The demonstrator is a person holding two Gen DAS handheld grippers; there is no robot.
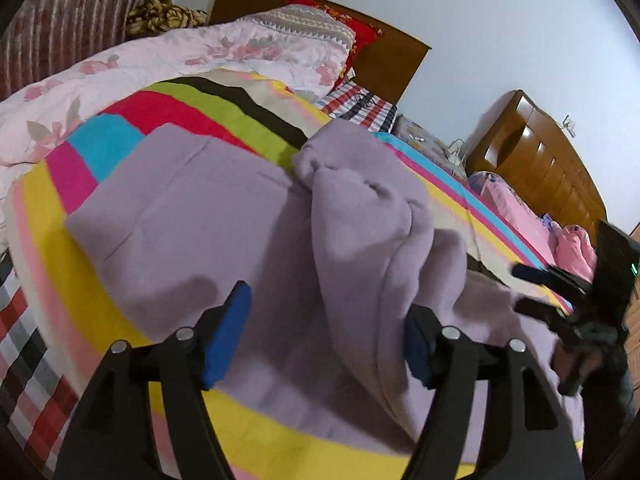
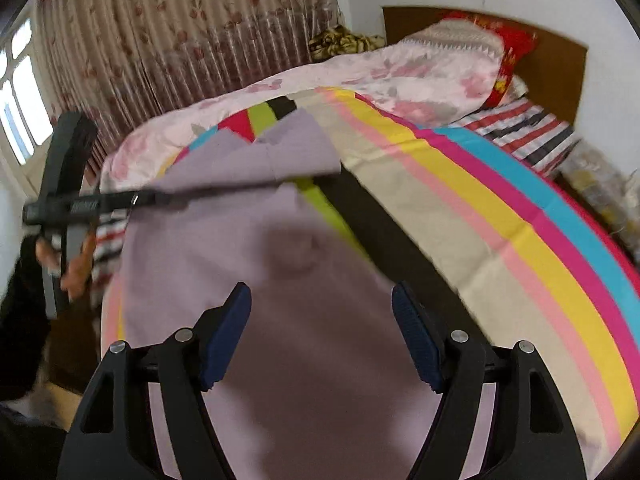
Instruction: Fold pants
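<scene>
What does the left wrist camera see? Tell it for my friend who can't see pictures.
Soft lilac knit pants lie partly folded and bunched on a rainbow-striped bedsheet. The left gripper hangs open over them, blue-padded fingers apart.

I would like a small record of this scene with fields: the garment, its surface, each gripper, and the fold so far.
garment: lilac pants, partly folded, with a bunched hump in the middle
surface: striped bedspread on a bed
left gripper: open, over the pants, nothing pinched
right gripper: open, above flat lilac cloth
fold so far: not finished; the hump is not flattened
behind: floral quilt, red pillow
</scene>
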